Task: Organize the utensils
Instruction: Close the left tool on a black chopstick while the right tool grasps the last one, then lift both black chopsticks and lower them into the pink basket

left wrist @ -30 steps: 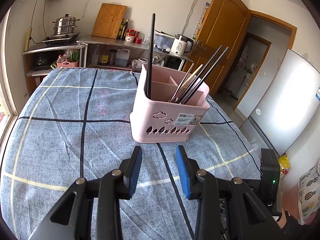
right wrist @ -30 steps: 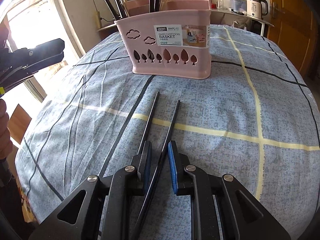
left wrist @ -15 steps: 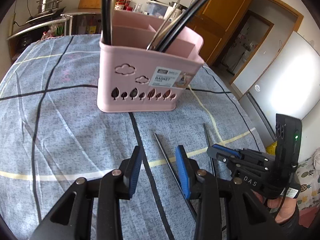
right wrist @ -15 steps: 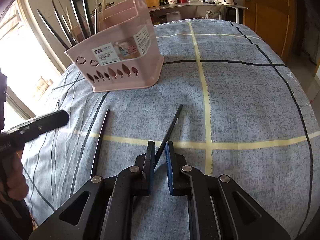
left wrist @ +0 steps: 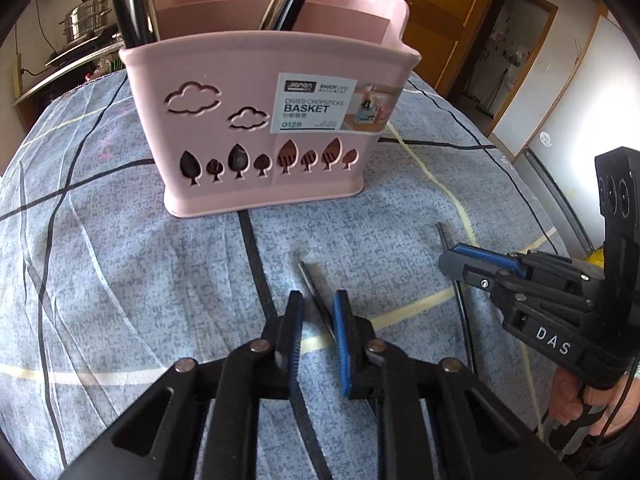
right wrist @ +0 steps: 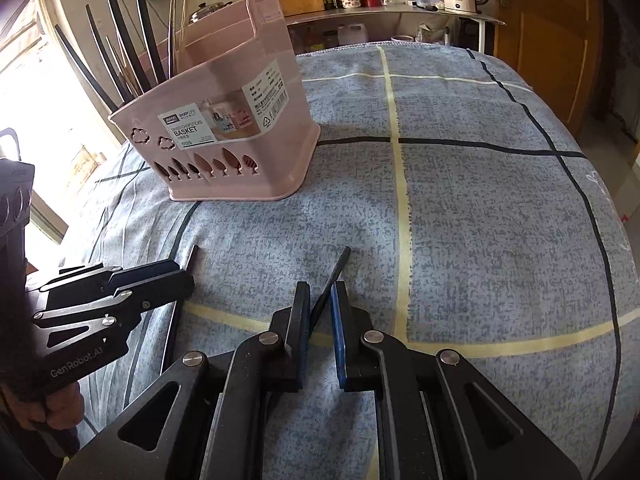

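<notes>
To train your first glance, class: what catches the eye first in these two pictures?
The pink basket, bristling with dark utensils, stands on the blue checked cloth. Before it the left gripper, jaws closing, straddles the left chopstick, and the right gripper clamps the right chopstick.

We note basket (left wrist: 264,152) at 12 o'clock on cloth (left wrist: 100,280); two chopsticks (left wrist: 316,304) at 5 o'clock of it.
</notes>
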The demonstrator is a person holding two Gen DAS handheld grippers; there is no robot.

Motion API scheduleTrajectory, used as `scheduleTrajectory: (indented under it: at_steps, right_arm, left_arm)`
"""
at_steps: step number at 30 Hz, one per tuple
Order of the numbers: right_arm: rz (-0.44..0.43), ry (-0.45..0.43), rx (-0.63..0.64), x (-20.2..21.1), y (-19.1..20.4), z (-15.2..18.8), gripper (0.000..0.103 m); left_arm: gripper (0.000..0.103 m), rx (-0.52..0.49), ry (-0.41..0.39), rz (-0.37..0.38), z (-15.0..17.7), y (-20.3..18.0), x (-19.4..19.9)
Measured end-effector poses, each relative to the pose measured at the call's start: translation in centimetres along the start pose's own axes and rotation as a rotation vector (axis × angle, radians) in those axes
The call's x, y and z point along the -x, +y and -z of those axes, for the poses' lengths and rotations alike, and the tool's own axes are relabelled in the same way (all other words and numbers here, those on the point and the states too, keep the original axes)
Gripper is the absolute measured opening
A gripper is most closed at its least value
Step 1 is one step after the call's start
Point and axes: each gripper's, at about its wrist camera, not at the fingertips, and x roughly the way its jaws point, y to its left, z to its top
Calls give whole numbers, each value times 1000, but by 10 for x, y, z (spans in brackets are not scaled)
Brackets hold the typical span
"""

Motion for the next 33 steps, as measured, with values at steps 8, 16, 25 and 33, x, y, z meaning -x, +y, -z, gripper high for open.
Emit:
scheduleTrajectory:
  at_steps: [8,16,25,33]
  right_arm:
    - [12,20,-2,-4,-4,-8,10]
    - [82,53,9,-10,5,-17,10]
    - [36,9,0,-1,7,-13,6]
    - [-2,-93,19,40,18,-21,5]
  left_arm:
    - [10,-20,25,-6,-17,8,-7]
    - [10,-10,70,-33,-27,5,-13]
    - [7,10,57,6,-29,4,-10]
    - [5,-11,-49,32,-42,5,41]
